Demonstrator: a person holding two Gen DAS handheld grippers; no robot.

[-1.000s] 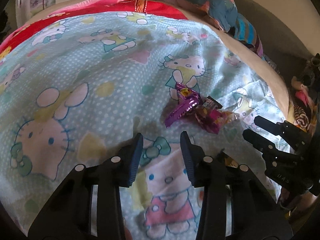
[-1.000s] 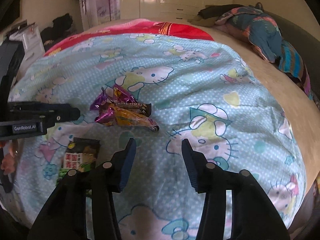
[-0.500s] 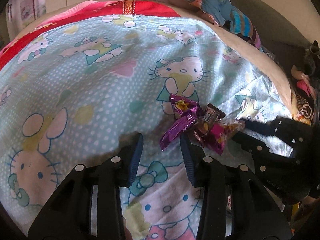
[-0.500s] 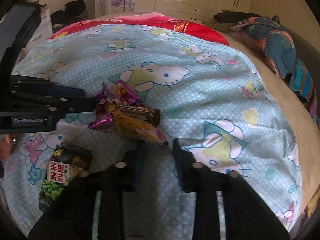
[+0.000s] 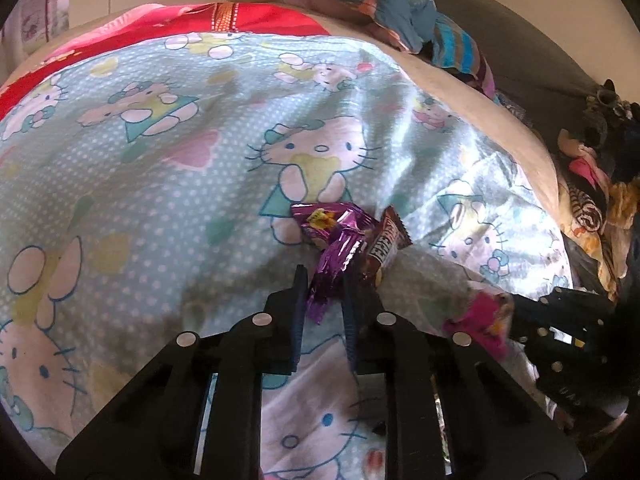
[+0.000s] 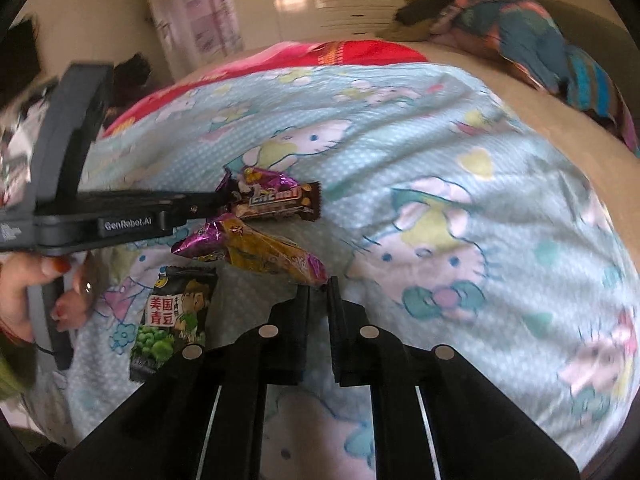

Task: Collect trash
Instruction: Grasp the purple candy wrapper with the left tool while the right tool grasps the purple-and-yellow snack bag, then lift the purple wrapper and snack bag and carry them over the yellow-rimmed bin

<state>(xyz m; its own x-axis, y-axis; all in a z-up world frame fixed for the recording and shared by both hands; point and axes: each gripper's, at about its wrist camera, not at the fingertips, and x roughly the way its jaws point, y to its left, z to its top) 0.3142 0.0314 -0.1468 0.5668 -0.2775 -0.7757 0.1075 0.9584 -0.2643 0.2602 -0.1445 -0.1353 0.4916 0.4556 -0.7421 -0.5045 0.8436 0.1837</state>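
The left gripper (image 5: 323, 280) has just closed its black jaws on the lower tail of a crinkled purple foil wrapper (image 5: 340, 240), which stands up between the pads with its long axis running from about six o'clock at the pinch toward twelve o'clock, leaning slightly to one o'clock, its printed yellow end farthest from the tool. Touching that wrapper at its three o'clock side lies a brown rectangular chocolate-bar wrapper (image 5: 386, 244), tilted from seven toward one o'clock. The right gripper (image 6: 319, 286) is likewise pressed together, its tips nipping the corner of a yellow-and-magenta plastic snack packet (image 6: 264, 250); that packet stretches from the pinch toward ten o'clock in the right wrist view, its twisted magenta end pointing away from the tool. At about nine o'clock from those jaws a dark flat green-pea snack bag (image 6: 176, 312) lies untouched, long axis roughly twelve to six. Everything rests on the pale blue cartoon-cat bedsheet (image 5: 160, 208). Judged from this, the grasp step is done for two pieces at once, and the next move calls for lifting both clear without dragging the neighbouring brown wrapper along, then carrying them to wherever trash is gathered; no bin shows here. Both holds are at thin edges, so slipping seems a risk.
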